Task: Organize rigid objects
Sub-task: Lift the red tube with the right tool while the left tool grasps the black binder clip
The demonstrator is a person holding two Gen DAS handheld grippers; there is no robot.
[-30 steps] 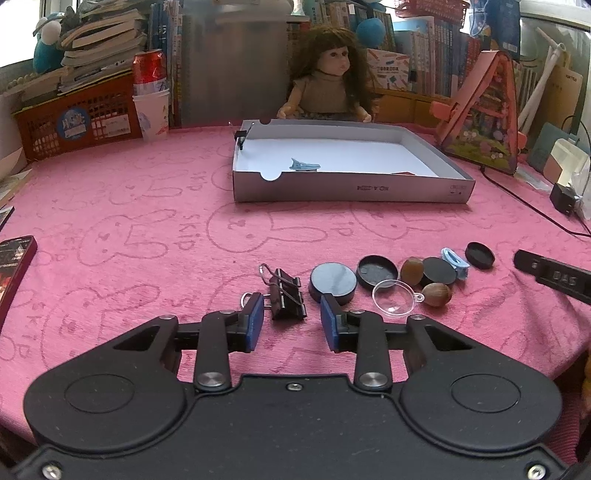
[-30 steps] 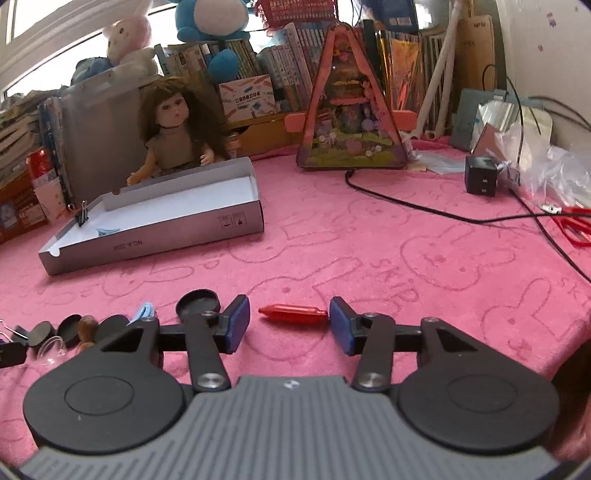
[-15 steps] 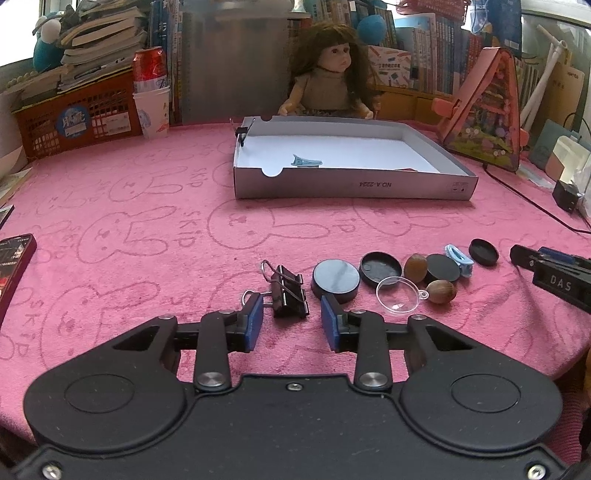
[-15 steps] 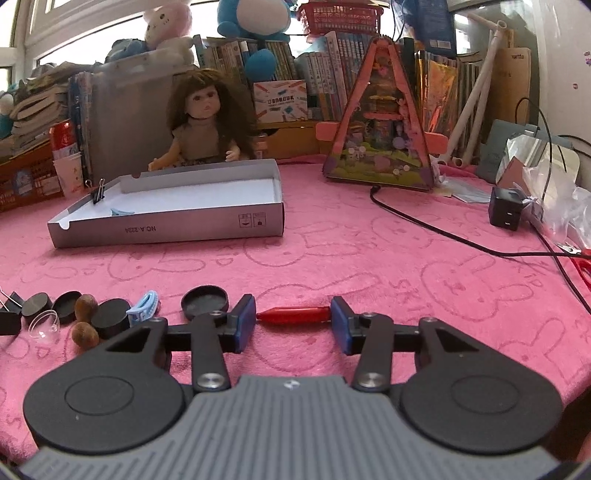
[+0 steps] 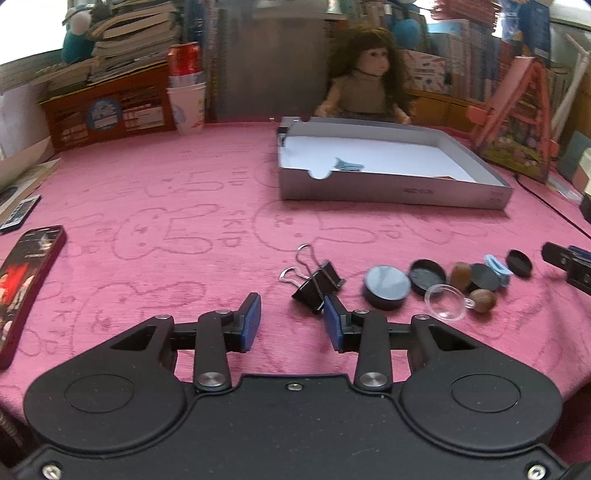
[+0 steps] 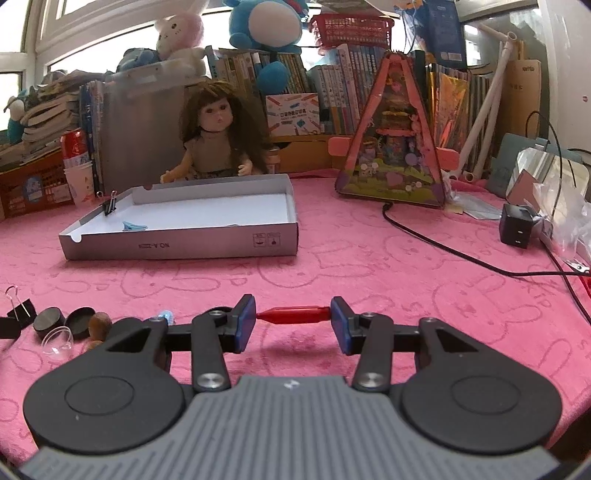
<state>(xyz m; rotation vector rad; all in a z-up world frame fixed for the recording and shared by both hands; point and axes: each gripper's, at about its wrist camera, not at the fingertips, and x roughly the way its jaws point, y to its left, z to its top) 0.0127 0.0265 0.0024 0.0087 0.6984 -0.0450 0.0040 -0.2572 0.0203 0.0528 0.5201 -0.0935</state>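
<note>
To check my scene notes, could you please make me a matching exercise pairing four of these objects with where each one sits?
Things:
1. red piece
2. blue hair clip
3. small binder clip
4. large binder clip

Places:
A. clipped on the box wall
B. on the cloth by the left gripper
C. lying inside the box
D. between the right gripper jaws

Pairs: 1-D, 2-C, 3-A, 4-B

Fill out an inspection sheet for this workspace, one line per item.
Surface: pink bunny-print cloth.
Job's things: grey box holds a blue clip; binder clip, black caps and nuts lie loose.
Clutter: doll, phone.
Grippers: left gripper open, empty, just opening; right gripper shut endwise on the red piece, off the cloth.
Cables: black cable crosses the cloth.
Surroundings: books, plush toys.
</note>
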